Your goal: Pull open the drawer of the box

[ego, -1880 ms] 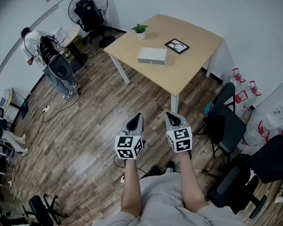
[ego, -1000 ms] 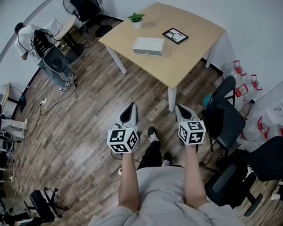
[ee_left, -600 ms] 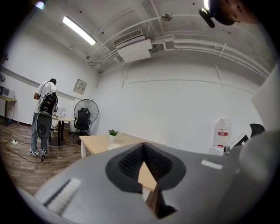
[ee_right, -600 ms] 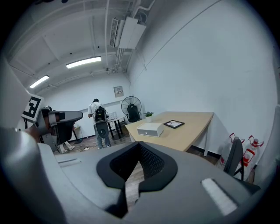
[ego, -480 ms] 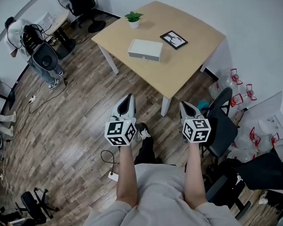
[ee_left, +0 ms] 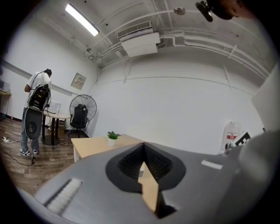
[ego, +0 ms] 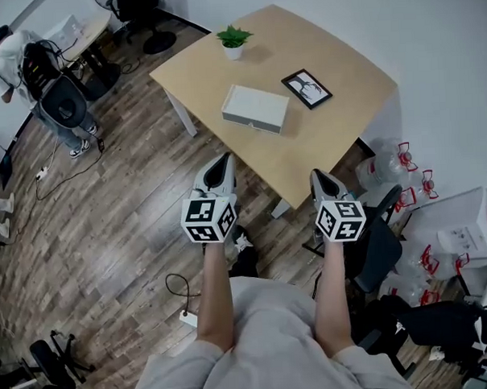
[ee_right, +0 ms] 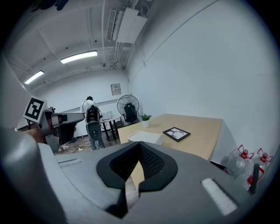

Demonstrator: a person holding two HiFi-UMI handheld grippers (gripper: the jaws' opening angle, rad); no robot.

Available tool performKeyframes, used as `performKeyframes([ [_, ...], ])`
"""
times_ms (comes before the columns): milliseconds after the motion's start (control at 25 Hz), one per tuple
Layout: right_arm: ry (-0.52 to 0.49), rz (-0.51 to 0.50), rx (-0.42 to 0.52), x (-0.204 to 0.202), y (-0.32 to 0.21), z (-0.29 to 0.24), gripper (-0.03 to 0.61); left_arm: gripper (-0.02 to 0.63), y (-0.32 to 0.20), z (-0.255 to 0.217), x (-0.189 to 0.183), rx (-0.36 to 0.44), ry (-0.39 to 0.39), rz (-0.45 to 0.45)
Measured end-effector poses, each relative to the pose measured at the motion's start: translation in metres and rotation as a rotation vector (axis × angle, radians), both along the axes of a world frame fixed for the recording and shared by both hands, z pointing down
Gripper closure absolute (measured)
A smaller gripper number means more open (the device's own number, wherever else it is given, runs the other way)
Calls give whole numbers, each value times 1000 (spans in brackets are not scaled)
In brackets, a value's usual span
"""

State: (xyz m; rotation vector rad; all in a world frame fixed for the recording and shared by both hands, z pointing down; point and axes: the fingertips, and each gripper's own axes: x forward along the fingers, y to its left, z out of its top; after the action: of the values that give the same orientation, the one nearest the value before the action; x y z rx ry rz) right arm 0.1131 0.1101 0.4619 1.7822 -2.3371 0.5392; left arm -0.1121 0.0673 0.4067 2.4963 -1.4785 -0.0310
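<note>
Table [ego: 336, 105] nearer than a second ago; white box [ego: 256, 108] near its middle, drawer apparently unopened; left gripper [ego: 220, 162] and right gripper [ego: 317, 177] at the near edge, well short of the box, jaws closed on nothing; approach step, next needs jaws parted at the drawer front.

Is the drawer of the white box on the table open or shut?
Shut, it seems: the box shows one flush outline, with nothing drawn out.

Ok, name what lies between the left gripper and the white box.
Bare tabletop only: the head view shows the left gripper short of the table edge, white box beyond.
</note>
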Motion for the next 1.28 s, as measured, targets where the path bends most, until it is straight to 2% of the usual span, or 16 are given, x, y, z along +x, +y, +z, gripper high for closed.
performKeyframes([
  [160,-4,2,3,-13,-57,-2,576,560,-62,-5,-11,-5,79,10],
  [360,9,-1,-24,-28,-119,10,575,561,-125,11,-20,-32,51,30],
  [440,12,2,-25,-32,-134,14,575,561,-142,17,-25,-41,62,27],
  [720,45,-13,-65,-36,-159,35,575,561,-175,41,-22,-95,50,43],
  [1040,46,-101,-62,-35,-197,39,575,561,-199,50,-6,-101,11,13],
  [1280,73,-198,-96,-36,-232,49,575,560,-217,73,9,-166,-34,-8],
])
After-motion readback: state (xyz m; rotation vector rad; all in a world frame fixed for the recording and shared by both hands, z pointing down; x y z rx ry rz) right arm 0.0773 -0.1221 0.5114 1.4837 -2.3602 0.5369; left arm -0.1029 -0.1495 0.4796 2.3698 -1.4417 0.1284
